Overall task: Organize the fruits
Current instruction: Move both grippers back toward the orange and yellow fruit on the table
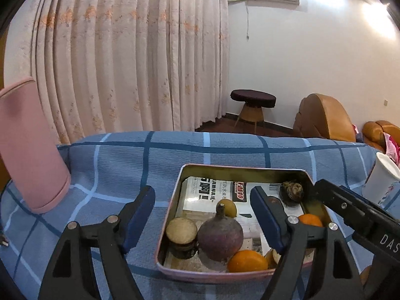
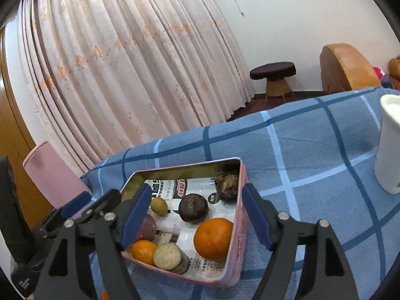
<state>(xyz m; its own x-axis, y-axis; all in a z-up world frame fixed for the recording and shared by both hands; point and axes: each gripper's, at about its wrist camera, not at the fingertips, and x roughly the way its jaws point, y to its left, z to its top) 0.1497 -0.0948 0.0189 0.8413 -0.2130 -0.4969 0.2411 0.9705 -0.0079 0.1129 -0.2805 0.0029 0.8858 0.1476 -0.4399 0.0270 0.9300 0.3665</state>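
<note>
Our left gripper point(image 1: 202, 218) and right gripper point(image 2: 193, 218) both gape wide, blue rubber pads holding nothing, low in each frame over the pink metal tin point(image 2: 237, 227). Inside on glossy printed paper we see smooth round oranges point(image 2: 213, 238), a cut pale-faced root point(image 2: 167, 255) and a knobbly dark tuber point(image 2: 227, 184). Beyond lies checked blue cloth point(image 2: 312, 150), then pleated curtains point(image 2: 120, 70).

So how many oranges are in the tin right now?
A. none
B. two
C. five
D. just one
B: the right wrist view shows a big orange by the tin's right wall and a smaller orange at its near edge, beside the round biscuit-like slice.
</note>
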